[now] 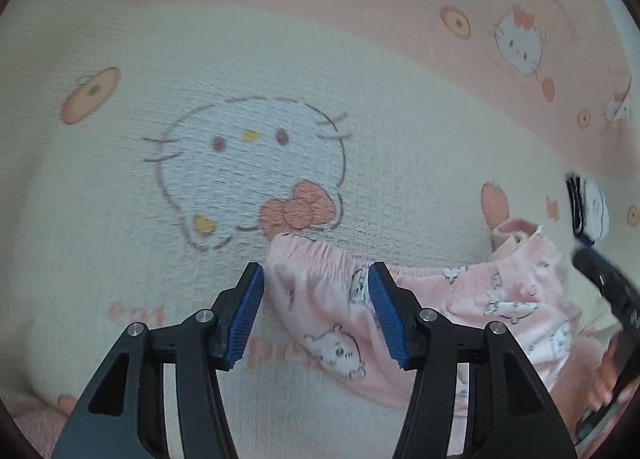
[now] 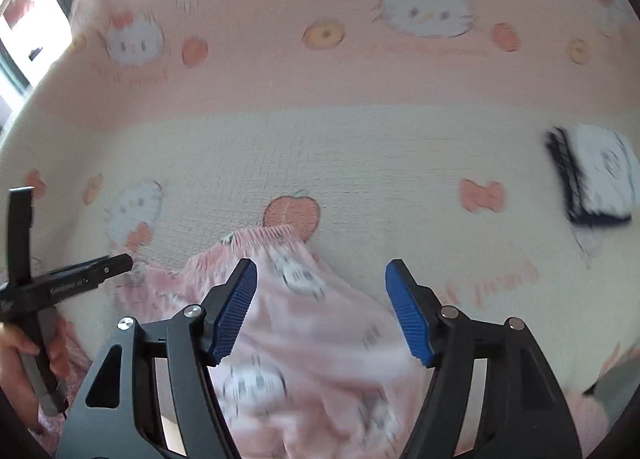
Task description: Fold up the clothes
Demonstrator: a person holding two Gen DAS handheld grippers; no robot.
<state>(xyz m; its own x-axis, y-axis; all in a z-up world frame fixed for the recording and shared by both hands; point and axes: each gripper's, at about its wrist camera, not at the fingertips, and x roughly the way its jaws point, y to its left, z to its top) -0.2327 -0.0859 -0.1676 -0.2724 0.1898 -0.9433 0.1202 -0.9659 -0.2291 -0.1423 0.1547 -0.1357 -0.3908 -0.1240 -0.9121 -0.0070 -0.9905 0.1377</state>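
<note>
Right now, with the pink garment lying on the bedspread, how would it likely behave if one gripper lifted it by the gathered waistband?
The pink garment would probably droop: it lies in soft folds and its waistband is bunched. It looks thin, so likely light. The woven bedspread may drag on it a little, so pushing would likely wrinkle it rather than slide it.

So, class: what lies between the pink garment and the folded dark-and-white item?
Only bare bedsheet separates the pink garment from the folded item, seen in the right wrist view.

The pink garment (image 2: 320,347) is motion-blurred in the right wrist view, its lower part cut off. The dark-edged white object (image 2: 596,175) is too smeared to identify.
</note>
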